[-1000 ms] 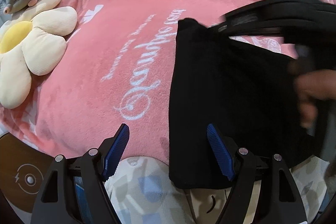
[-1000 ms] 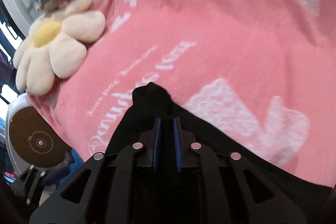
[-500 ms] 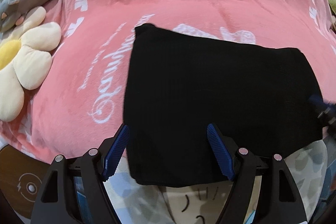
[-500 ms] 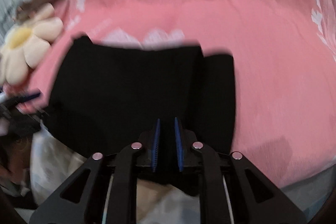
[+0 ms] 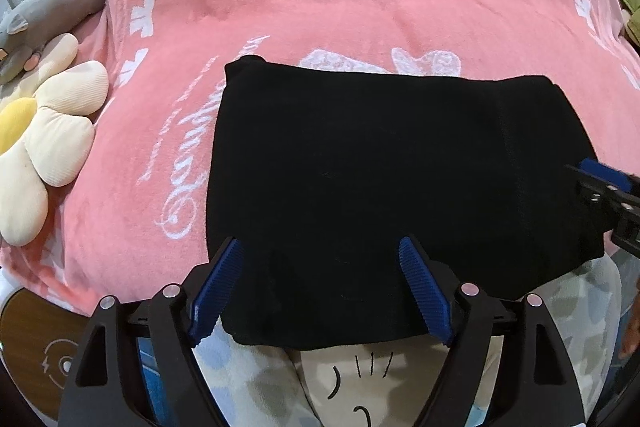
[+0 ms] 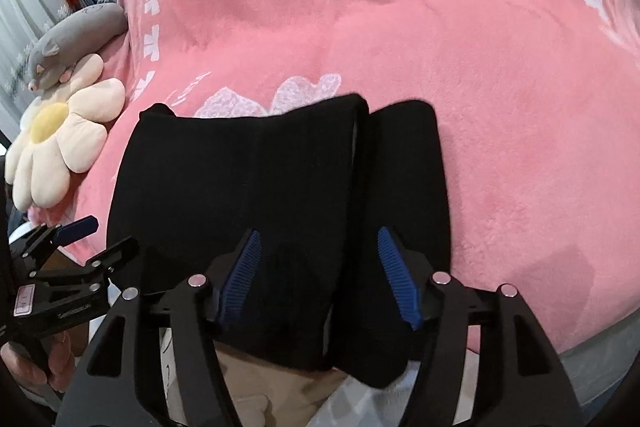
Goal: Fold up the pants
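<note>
The black pants (image 5: 384, 179) lie folded into a flat rectangle on the pink blanket (image 5: 320, 7), their near edge hanging over the bed's front edge. My left gripper (image 5: 320, 283) is open and empty, its blue pads above the pants' near left part. My right gripper (image 6: 320, 275) is open and empty above the pants (image 6: 260, 195) near their right end, where the top layer's edge leaves a strip of the lower layer showing. Each gripper shows in the other's view, the right one (image 5: 604, 183) at the pants' right edge, the left one (image 6: 80, 239) at their left.
A cream flower cushion (image 5: 36, 151) and a grey plush animal (image 5: 44, 15) lie at the blanket's left edge. A round wooden stand (image 5: 28, 343) is low on the left. The person's patterned clothing (image 5: 360, 387) fills the bottom of the view.
My right gripper carried the pants' end over to the right, laid it down and opened, letting go. The left gripper stayed open. The pants now lie flat.
</note>
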`<state>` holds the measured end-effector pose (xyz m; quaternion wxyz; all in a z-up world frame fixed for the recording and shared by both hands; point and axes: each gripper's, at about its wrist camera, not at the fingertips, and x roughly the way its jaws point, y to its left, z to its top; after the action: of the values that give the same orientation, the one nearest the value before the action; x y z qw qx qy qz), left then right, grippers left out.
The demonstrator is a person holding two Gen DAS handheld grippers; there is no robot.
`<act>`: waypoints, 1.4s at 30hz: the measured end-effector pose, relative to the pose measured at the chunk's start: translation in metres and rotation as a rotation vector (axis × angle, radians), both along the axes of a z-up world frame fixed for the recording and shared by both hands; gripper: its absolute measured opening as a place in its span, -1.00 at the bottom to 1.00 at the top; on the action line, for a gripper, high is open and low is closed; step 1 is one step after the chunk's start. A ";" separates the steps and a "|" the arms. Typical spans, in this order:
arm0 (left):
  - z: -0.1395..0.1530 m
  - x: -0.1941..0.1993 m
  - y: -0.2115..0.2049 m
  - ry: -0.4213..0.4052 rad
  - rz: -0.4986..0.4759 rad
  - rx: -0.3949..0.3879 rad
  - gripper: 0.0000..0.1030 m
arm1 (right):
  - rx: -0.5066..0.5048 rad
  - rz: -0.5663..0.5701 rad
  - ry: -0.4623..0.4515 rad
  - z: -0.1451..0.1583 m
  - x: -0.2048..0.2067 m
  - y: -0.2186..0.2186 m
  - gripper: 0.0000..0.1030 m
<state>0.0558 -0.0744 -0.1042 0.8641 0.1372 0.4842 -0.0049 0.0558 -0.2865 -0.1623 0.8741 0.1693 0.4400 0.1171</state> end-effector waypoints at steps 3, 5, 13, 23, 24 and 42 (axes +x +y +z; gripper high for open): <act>-0.002 0.000 0.007 0.017 0.014 -0.060 0.56 | 0.045 0.001 0.004 -0.002 0.002 -0.003 0.18; -0.004 0.001 0.014 0.033 0.025 -0.102 0.56 | 0.090 -0.004 -0.002 0.000 0.003 -0.007 0.19; -0.010 -0.003 0.035 0.044 0.065 -0.135 0.56 | 0.126 0.050 0.042 -0.011 0.023 0.014 -0.59; 0.014 -0.024 0.099 -0.016 0.202 -0.170 0.56 | 0.235 0.403 -0.201 0.126 0.045 0.129 -0.67; 0.017 -0.027 0.104 -0.015 0.214 -0.179 0.56 | 0.241 0.434 -0.243 0.147 0.043 0.138 -0.67; 0.015 -0.028 0.045 -0.012 0.074 -0.140 0.67 | -0.014 -0.067 -0.162 0.073 -0.009 -0.016 -0.55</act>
<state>0.0282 -0.0296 -0.0895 0.8740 0.0585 0.4824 -0.0058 0.0468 -0.3026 -0.0890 0.9114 0.1677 0.3627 0.0978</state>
